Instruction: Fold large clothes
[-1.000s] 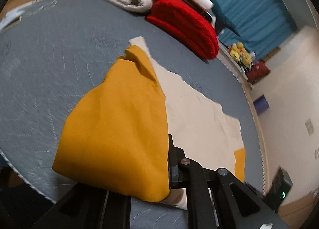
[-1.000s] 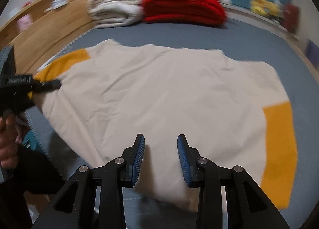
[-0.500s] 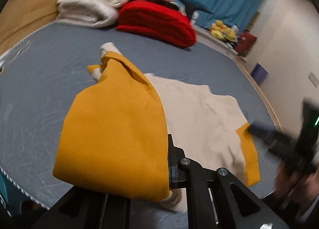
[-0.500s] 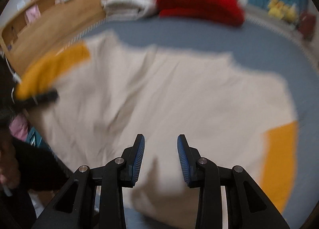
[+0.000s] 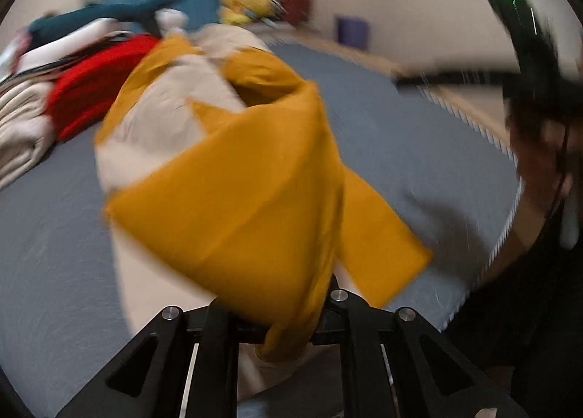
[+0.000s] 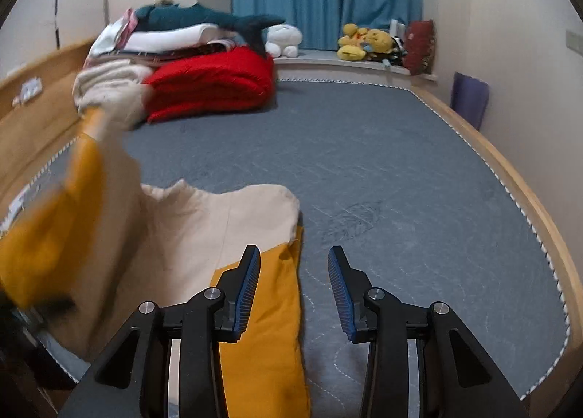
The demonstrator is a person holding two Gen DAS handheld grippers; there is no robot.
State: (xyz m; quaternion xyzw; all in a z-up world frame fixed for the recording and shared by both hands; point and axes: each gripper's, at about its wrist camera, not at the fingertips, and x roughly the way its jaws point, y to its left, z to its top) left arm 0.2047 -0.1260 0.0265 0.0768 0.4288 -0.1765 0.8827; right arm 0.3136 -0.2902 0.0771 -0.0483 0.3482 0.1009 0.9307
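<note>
A large cream garment with mustard-yellow sleeves lies bunched at the near left of the grey bed. My left gripper is shut on one yellow sleeve and holds it raised and swung over the garment; the lifted sleeve shows blurred at the left of the right wrist view. My right gripper is open and empty, just above the bed; the other yellow sleeve lies under its left finger.
A red quilt and a stack of folded bedding sit at the bed's far left. Plush toys line the ledge under the blue curtain. A wooden rim edges the bed on the right.
My left gripper has swung the yellow sleeve up and across, so the spread garment is now bunched. My right gripper has lifted back and turned right, now beside the other sleeve.
</note>
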